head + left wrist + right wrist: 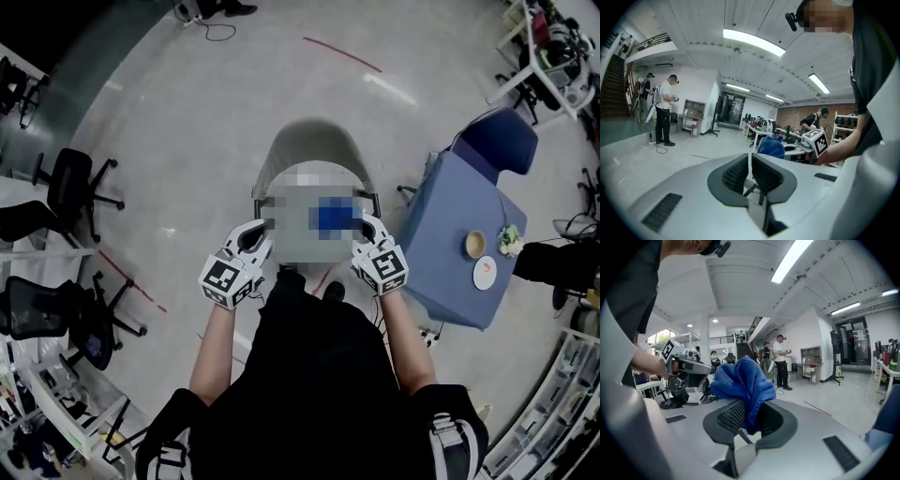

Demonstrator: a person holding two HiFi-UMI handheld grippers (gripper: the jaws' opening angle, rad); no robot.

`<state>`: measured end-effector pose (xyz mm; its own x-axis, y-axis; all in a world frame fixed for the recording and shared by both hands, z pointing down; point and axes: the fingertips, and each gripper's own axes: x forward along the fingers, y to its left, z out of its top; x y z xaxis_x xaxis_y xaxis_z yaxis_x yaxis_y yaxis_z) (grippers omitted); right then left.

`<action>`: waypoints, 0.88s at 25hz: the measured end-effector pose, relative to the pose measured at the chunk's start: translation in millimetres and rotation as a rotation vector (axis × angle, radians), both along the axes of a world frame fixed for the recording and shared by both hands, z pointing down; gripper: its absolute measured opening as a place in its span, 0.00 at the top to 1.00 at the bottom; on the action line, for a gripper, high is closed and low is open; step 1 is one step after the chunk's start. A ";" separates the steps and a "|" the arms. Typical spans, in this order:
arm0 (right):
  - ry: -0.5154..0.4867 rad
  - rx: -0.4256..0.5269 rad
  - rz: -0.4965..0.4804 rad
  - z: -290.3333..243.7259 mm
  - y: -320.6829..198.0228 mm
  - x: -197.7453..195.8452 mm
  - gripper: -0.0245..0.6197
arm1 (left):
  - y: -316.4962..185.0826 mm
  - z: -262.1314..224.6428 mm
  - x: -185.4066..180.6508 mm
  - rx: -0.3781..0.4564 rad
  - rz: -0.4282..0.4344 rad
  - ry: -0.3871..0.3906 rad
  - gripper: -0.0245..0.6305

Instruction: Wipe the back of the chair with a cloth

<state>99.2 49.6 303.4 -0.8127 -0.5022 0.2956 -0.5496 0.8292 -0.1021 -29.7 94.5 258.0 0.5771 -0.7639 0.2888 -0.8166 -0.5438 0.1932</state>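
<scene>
The cloth (743, 380) is blue and bunched, and the right gripper (745, 416) has its fingers closed on it, a lower fold pinched between the pads and the bulk standing up above them. The left gripper (750, 171) carries nothing. Its fingers are drawn narrow, with only a sliver of light between the pads. Both are held up in front of the person's chest, near each other and at about the same height, so each shows in the other's view. The chair (314, 150) is grey and stands on the floor just ahead of the person and below both grippers, well apart from the cloth. In the head view it sits almost centred between the two hands, slightly nearer the right one. Its curved shell runs away from the person, but which face is the back I cannot tell from above. The coming move looks like a descent — the right gripper goes forward and down to bring cloth to chair.
</scene>
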 end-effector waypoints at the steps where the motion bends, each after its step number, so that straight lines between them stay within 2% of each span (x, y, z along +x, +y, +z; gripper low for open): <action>1: 0.000 -0.002 0.007 -0.6 -10.8 -11.6 0.84 | -14.1 -1.2 -12.1 0.005 0.013 0.003 0.90; 7: 0.044 -0.017 0.034 19.5 -62.0 -71.7 0.84 | -80.1 9.4 -69.9 0.017 0.069 0.043 0.90; 13: 0.083 -0.047 0.053 47.9 -96.2 -96.7 0.84 | -113.8 45.6 -80.0 -0.032 0.140 0.055 0.90; 18: 0.106 -0.076 0.037 83.2 -113.8 -99.6 0.84 | -126.4 73.3 -86.2 -0.051 0.118 0.069 0.90; 22: 0.124 -0.109 0.019 120.8 -124.9 -100.8 0.84 | -130.9 106.8 -101.9 -0.070 0.046 0.075 0.90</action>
<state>-1.7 -75.3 424.2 -0.7575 -0.4764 0.4462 -0.5787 0.8065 -0.1213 -131.6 -36.5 364.8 0.6331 -0.7156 0.2952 -0.7729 -0.5633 0.2921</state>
